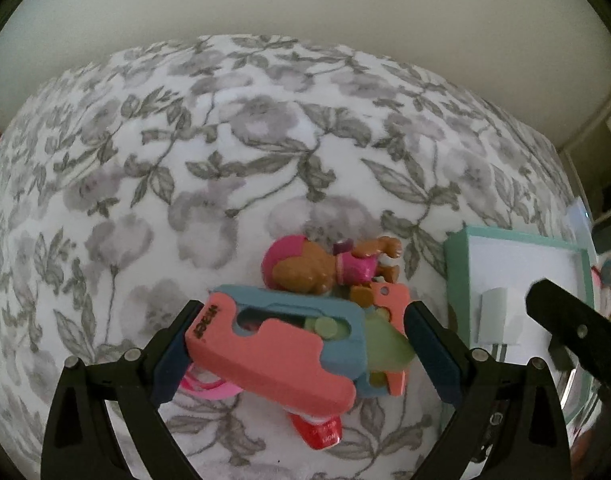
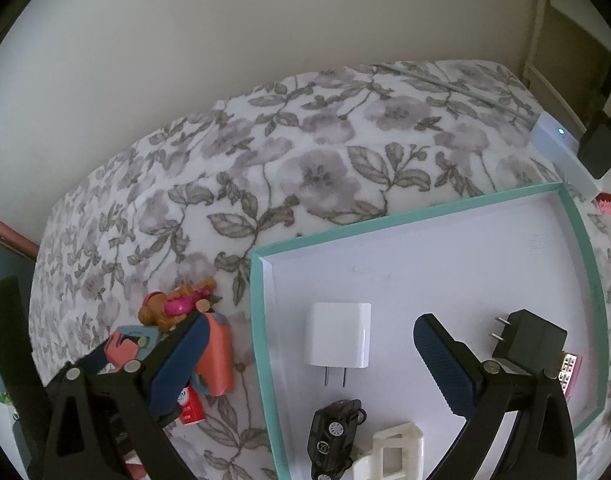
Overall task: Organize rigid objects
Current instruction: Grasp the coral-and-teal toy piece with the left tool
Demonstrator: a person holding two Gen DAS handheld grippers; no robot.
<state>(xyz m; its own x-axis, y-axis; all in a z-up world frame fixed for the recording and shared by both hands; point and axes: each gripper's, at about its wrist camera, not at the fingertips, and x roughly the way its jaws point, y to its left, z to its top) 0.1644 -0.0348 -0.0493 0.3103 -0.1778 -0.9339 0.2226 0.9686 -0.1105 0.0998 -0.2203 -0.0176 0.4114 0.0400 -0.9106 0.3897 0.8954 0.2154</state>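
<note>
Straddling coral-and-blue toy [image 1: 281,356], left claw [image 1: 301,350] open

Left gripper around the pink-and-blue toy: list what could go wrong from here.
1. The left gripper is open around the pink-and-blue toy, which lies tilted; closing may pinch a corner and twist it.
2. The doll is right beside the toy and may get dragged.
3. The tray rim could snag the toy.

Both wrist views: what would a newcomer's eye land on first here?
The coral-and-blue toy between the left gripper fingers, above the floral bedspread, with a brown pup figure just behind. To its right lies the teal-rimmed tray, holding a white charger, black adapter and black toy car.
</note>
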